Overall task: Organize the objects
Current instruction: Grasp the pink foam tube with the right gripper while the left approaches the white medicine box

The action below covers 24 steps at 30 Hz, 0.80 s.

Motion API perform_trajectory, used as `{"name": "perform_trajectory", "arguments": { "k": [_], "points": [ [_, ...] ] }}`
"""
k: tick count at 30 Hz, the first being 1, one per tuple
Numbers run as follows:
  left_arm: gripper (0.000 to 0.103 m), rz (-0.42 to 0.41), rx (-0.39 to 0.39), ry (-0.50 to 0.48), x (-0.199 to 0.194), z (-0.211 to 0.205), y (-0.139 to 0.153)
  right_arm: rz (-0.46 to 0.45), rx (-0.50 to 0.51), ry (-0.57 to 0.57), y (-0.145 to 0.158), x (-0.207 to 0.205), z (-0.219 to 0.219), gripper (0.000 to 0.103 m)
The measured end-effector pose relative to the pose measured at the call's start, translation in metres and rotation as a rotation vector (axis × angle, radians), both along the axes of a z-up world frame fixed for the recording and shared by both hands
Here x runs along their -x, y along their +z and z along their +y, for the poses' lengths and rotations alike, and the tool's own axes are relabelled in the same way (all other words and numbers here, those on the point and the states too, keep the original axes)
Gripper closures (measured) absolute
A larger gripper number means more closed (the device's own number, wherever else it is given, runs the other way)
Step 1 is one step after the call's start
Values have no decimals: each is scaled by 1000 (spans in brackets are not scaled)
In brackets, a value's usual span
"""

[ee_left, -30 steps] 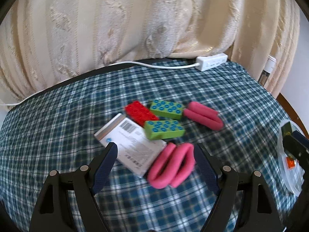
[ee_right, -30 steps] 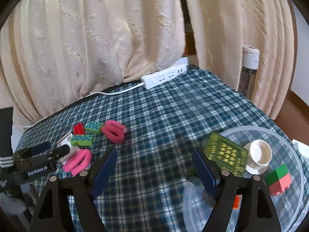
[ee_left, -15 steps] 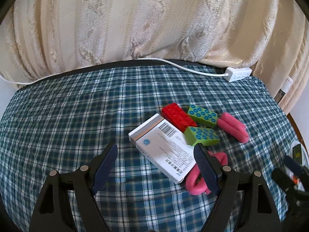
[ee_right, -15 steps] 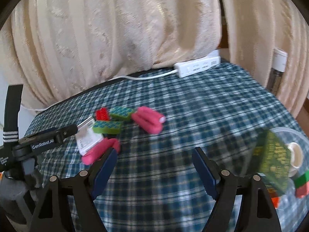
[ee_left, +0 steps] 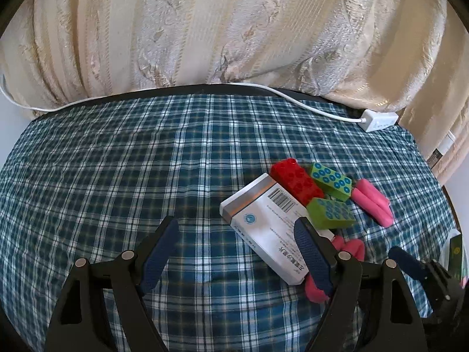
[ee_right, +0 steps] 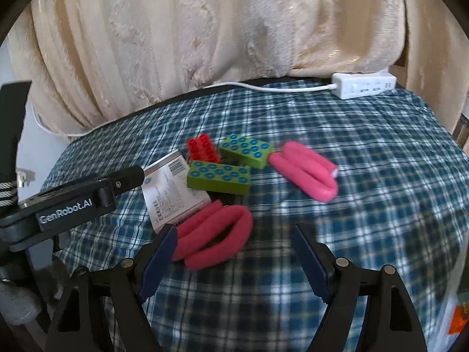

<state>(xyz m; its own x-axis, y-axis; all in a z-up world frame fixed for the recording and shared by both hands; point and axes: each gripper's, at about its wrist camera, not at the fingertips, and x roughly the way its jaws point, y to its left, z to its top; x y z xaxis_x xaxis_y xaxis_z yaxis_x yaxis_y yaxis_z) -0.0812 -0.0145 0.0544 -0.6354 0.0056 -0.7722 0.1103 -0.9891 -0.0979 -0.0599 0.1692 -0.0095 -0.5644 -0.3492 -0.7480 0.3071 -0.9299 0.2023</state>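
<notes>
A cluster lies on the blue plaid cloth: a white medicine box [ee_left: 269,226] [ee_right: 168,193], a red brick [ee_left: 296,180] [ee_right: 202,148], two green bricks [ee_left: 331,179] [ee_left: 329,212] [ee_right: 246,150] [ee_right: 218,176], and two folded pink foam pieces [ee_left: 372,201] [ee_right: 304,173] [ee_right: 215,236]. My left gripper [ee_left: 234,249] is open and empty, its right finger over the box. My right gripper [ee_right: 233,252] is open and empty, just short of the near pink piece. The left gripper's body [ee_right: 73,202] shows at the left of the right wrist view.
A white power strip [ee_left: 379,120] [ee_right: 363,85] with its cable lies at the table's far edge against cream curtains [ee_left: 234,29]. A clear container's rim [ee_left: 453,249] with a green item shows at the right edge. The right gripper's tip [ee_left: 410,264] sits near it.
My right gripper swung left from the clear container toward the cluster, closing on the near pink piece. My left gripper shifted left, so the cluster now sits right of it.
</notes>
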Motion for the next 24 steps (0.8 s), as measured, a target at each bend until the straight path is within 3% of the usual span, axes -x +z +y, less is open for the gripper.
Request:
{"name": "perform_trajectory", "arguments": {
  "k": [10,24],
  "points": [
    [21,-17,-6,20,4,-5,-6,-41,-41,25,-15,12,-19,20],
    [21,-27,-13,23,6,-8,-10,-5,-104,8,-14,11,-13,14]
  ]
}}
